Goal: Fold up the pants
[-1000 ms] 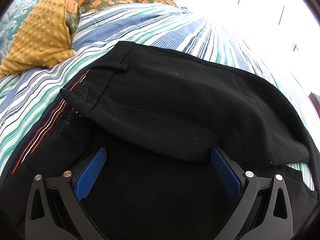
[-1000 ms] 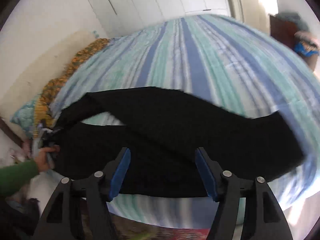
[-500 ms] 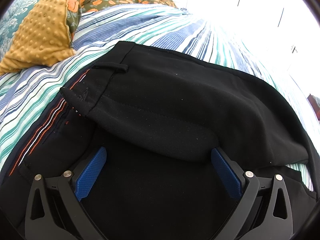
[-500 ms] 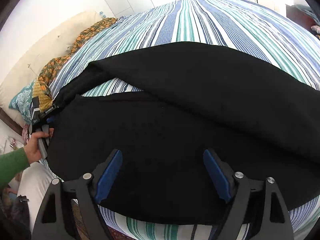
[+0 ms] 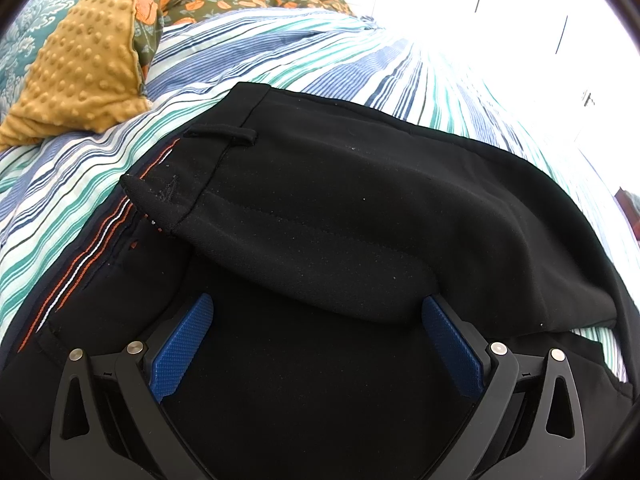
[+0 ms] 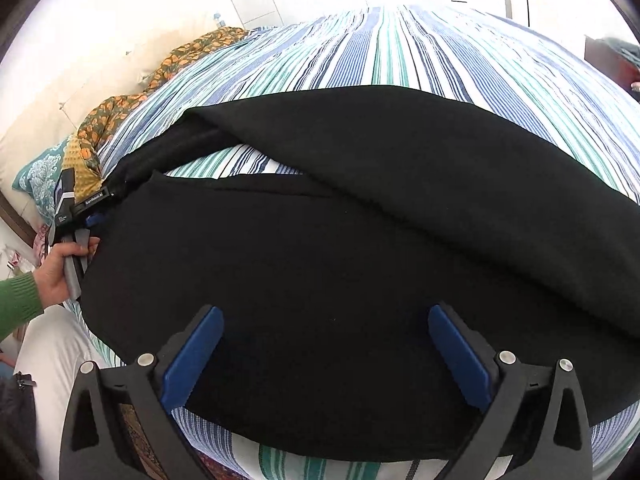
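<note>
Black woven cloth, soft and limp, is what both hands are dealing with: the pants [image 6: 360,248] lie spread across the striped bed [image 6: 420,48], one leg laid slantwise over the other so that a wedge of sheet shows between them near the waist end. To my eye the fabric looks fairly light and floppy; it should drape and crease wherever it is lifted and slide a little on the sheet, so I would take it by a firm edge, the waistband [image 5: 248,120] with its belt loop or a hem, rather than pinch the middle of a leg. The right claw [image 6: 326,354] hangs low over the nearer leg close to the bed's edge; its jaws have just been opening and now stand wide apart, with cloth lying beneath and between them but the blue pads not pressing on it. The left claw [image 5: 318,344] sits at the waist end, its jaws also spread wide, a folded flap of the seat bulging up between the pads without being pinched. From the right-hand view, a hand [image 6: 64,264] in a green sleeve holds that left tool at the far end of the garment, next to a mustard dotted pillow [image 5: 80,64].
</note>
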The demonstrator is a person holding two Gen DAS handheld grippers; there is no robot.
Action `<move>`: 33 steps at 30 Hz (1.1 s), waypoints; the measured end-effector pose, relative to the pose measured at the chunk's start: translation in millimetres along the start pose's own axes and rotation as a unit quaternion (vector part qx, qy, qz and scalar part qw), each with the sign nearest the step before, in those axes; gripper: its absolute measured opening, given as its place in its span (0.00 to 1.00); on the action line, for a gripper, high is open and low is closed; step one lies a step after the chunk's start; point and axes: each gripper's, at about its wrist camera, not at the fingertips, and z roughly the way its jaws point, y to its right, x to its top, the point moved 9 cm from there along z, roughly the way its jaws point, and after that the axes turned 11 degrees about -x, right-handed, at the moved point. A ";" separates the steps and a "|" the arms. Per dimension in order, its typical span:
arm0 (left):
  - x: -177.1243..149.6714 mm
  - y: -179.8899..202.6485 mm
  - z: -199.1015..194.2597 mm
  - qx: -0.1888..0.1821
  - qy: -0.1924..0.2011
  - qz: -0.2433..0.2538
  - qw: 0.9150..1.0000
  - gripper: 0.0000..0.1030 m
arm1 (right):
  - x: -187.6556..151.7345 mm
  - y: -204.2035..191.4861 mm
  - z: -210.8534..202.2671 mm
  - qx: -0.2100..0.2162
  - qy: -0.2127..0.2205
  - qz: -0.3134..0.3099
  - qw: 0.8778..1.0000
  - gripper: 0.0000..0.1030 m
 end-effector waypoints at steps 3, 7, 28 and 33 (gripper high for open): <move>0.0 -0.2 0.0 0.000 0.000 0.000 1.000 1.00 | 0.0 -0.6 -0.6 -0.001 0.000 -0.001 1.000 0.99; 0.0 -0.2 0.0 0.000 0.000 0.000 1.000 1.00 | -0.1 -0.7 -1.0 -0.001 0.001 -0.001 1.000 0.99; -0.4 0.0 -0.1 0.003 -0.002 0.001 1.000 1.00 | -2.9 95.3 -56.7 0.003 0.074 0.281 0.957 0.96; 1.9 0.2 0.9 0.005 -0.021 -0.004 1.000 1.00 | -4.7 142.5 -54.0 -0.006 0.089 0.374 0.923 0.80</move>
